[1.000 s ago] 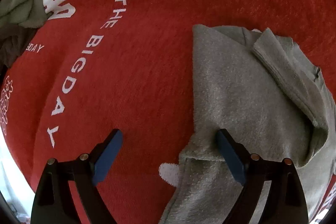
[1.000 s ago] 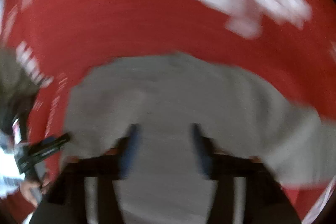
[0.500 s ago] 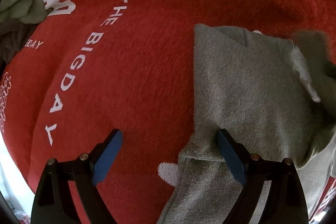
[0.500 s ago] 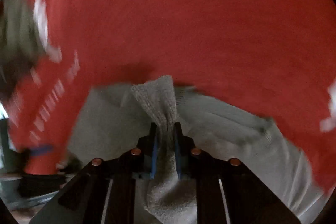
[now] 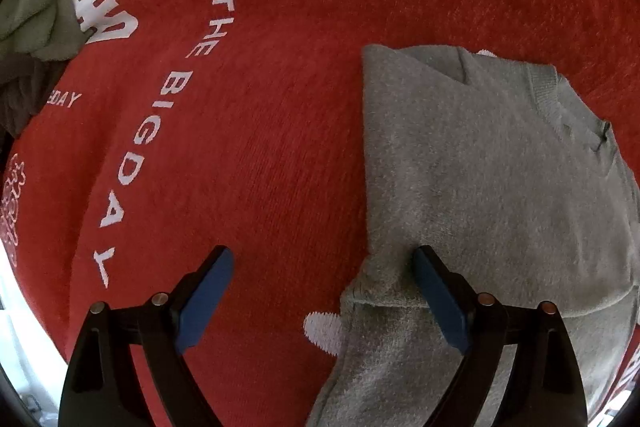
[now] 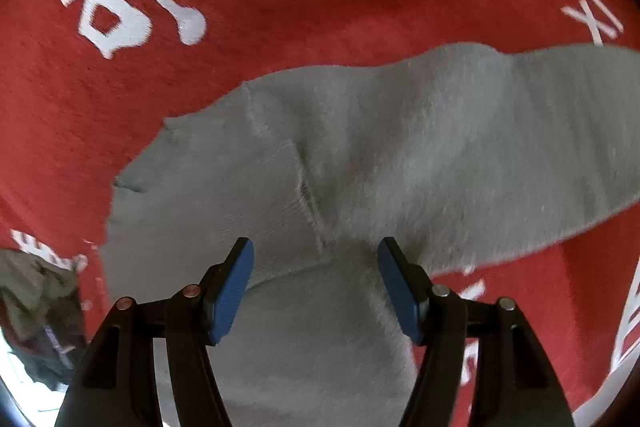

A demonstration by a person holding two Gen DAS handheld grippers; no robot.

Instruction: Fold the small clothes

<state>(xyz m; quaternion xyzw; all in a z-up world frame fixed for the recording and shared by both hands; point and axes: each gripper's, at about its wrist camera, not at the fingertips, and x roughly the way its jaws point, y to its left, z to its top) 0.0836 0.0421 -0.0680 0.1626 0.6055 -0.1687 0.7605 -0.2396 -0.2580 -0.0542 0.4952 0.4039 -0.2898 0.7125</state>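
- Left gripper (image 5: 322, 291), lower centre of left wrist view: jaws spread wide, holding nothing. Left blue pad (image 5: 204, 301) is over the red cloth (image 5: 280, 67); the right pad sits at the left edge of the grey sweater (image 5: 480, 179), contact unclear.
- Right gripper (image 6: 316, 287), lower centre of right wrist view: jaws spread, nothing pinched; both pads lie over the grey sweater (image 6: 360, 155), touching or not cannot be told.
- Grey sweater: lies flat on the red cloth, right half of left wrist view; ribbed band at upper right, sleeve running to the bottom edge. In right wrist view it fills centre & right, somewhat blurred.
- Red cloth (image 6: 280, 7): white lettering "THE BIGDAY" at left of left wrist view.
- Green-grey garment (image 5: 36, 15), crumpled, upper left of left wrist view, well apart from the sweater.
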